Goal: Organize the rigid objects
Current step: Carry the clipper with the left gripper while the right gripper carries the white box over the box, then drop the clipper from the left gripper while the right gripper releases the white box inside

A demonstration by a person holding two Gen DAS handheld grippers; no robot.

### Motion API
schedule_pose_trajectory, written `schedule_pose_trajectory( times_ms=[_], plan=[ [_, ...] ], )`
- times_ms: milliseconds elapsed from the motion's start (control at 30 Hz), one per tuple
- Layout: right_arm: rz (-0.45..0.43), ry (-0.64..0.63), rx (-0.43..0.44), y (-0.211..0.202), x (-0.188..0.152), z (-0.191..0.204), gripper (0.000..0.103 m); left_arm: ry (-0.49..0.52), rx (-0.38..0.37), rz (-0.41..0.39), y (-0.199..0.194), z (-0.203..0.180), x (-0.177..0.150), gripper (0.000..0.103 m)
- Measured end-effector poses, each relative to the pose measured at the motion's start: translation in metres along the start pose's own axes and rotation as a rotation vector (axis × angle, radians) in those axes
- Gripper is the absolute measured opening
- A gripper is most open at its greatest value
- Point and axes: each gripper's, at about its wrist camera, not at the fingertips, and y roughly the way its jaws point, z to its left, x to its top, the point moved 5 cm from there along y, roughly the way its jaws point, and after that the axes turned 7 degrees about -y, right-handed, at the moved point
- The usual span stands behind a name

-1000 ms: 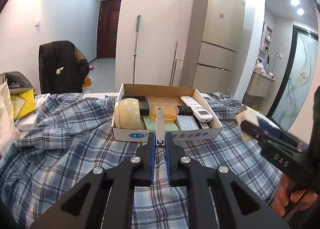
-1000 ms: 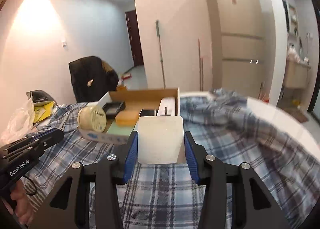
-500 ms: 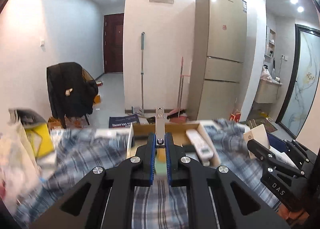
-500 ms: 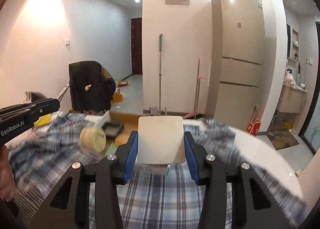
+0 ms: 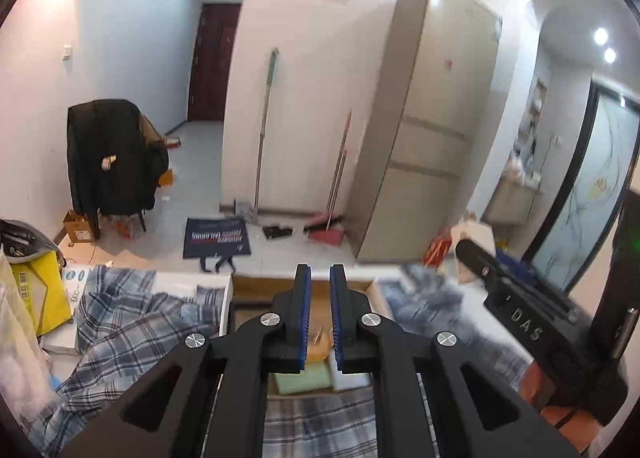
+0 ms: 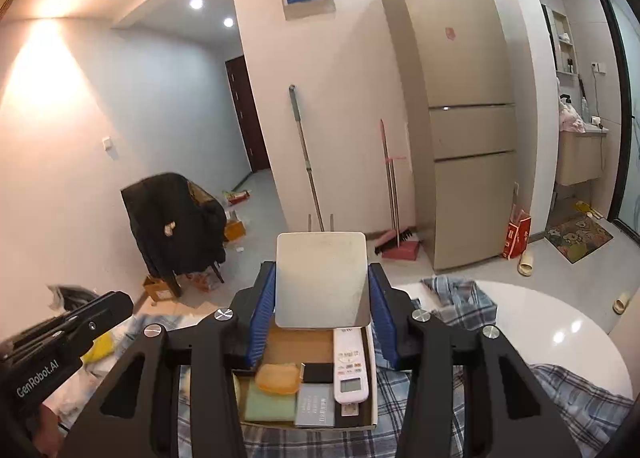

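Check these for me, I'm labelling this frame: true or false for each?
1. The right gripper grips a flat white box. True.
2. A remote lies in the cardboard box. True.
3. The left gripper holds a spoon. False: nothing is between its jaws.
4. The cardboard box sits on bare wood. False: it sits on plaid cloth.

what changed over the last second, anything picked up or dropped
Both claws rose, so the cardboard box now sits low beneath them. The thin metal strip that stood between the left claw's pads is gone from there; where it went is unclear. Unchanged: the left jaws stay nearly closed, and the right claw still clamps the white square slab.
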Motion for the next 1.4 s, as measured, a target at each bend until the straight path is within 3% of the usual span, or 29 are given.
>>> schedule_pose_trajectory(
  times_ms=[267, 600, 800, 833, 933, 967, 1133, 1167, 1400],
  plan=[
    [0.166, -0.004, 0.004, 0.052, -0.041, -0.014, 0.044, 0.007, 0.086, 0.226, 0.087, 0.014, -0.045, 0.010],
    [0.318, 0.015, 0.111, 0.089, -0.077, -0.008, 0.044, -0.065, 0.071, 0.340, 0.114, 0.036, -0.063, 0.010],
    [0.395, 0.018, 0.194, 0.101, -0.098, 0.012, 0.044, -0.127, 0.045, 0.267, 0.101, 0.056, -0.046, 0.011],
    [0.408, 0.021, 0.206, 0.102, -0.101, 0.016, 0.044, -0.136, 0.050, 0.253, 0.099, 0.059, -0.043, 0.018],
    [0.452, 0.016, 0.229, 0.108, -0.111, 0.024, 0.044, -0.176, 0.102, 0.140, 0.085, 0.068, -0.031, 0.073],
    [0.467, 0.011, 0.229, 0.109, -0.114, 0.026, 0.044, -0.169, 0.107, 0.099, 0.080, 0.068, -0.027, 0.079],
    [0.511, -0.011, 0.216, 0.117, -0.126, 0.028, 0.044, -0.099, 0.107, 0.028, 0.064, 0.057, -0.017, 0.083],
    [0.518, -0.017, 0.210, 0.118, -0.129, 0.029, 0.044, -0.099, 0.107, 0.006, 0.061, 0.056, -0.015, 0.087],
    [0.567, -0.017, 0.208, 0.124, -0.139, 0.028, 0.044, -0.112, 0.089, -0.119, 0.037, 0.053, -0.003, 0.087]
  ],
)
